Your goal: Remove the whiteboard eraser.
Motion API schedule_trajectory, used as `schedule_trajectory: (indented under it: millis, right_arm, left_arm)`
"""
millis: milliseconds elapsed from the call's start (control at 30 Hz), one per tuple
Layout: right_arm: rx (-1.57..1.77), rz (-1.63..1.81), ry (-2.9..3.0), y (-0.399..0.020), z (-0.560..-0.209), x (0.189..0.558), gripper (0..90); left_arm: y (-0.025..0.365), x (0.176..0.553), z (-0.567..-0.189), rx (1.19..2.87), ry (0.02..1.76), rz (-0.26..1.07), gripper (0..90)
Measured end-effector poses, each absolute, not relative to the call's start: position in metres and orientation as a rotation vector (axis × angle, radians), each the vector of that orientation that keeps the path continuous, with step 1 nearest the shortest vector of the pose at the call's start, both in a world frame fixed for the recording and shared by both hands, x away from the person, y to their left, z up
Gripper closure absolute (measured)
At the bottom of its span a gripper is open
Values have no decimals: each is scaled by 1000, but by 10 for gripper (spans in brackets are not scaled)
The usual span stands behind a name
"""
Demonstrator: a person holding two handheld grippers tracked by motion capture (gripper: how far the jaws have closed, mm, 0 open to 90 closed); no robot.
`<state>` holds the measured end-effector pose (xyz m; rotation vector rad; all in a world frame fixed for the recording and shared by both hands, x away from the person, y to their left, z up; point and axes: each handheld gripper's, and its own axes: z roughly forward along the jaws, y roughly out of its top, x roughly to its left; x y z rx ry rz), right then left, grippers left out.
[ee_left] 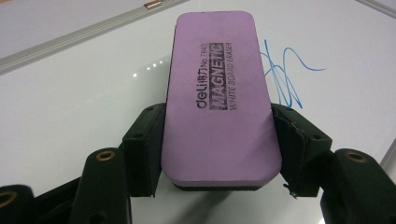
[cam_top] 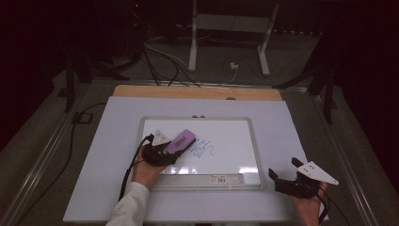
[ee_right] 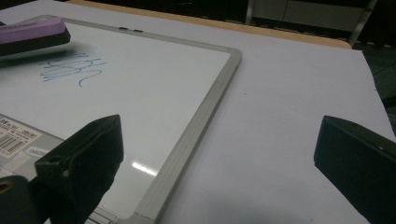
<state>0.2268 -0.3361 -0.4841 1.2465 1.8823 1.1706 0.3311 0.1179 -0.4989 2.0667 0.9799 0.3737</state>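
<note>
Left gripper (ee_left: pixel 217 140): pinching the eraser (ee_left: pixel 218 93).
Right gripper (ee_right: pixel 219 163): jaws spread, holding nothing.
Progress: scribble (cam_top: pixel 203 149) at eraser's 3 o'clock on whiteboard (cam_top: pixel 226 141), apparently unwiped; erasing likely remains.

Dim room with black surroundings in the high view, pale table (cam_top: pixel 94 155) lit from above, small glare streaks on the whiteboard (ee_right: pixel 140 93), soft shadow under the eraser (ee_left: pixel 217 93), near jaws blurred in the right gripper view, grainy overall

The left gripper (cam_top: pixel 162 153) is clamped tight, while the right gripper (cam_top: pixel 284 175) rests with jaws spread wide.
</note>
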Motion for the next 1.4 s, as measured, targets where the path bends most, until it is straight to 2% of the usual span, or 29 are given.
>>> schedule_trajectory:
  millis: [767, 1167, 1200, 1233, 1400]
  right_arm:
    - [1241, 1169, 1891, -335, -484, 227, 16]
    - [1232, 1157, 1898, -333, -485, 227, 16]
    - [1231, 1156, 1899, -334, -485, 227, 16]
    - [1228, 1157, 1899, -334, -485, 227, 16]
    - [1225, 1157, 1900, -333, -485, 227, 16]
  left_arm:
    - [110, 343, -502, 2090, 982, 395, 413]
    - [107, 348, -510, 2120, 1001, 357, 409]
    - [107, 349, -509, 2113, 1007, 353, 405]
    - [107, 350, -509, 2108, 1015, 353, 358]
    - [102, 354, -506, 2099, 1035, 377, 301]
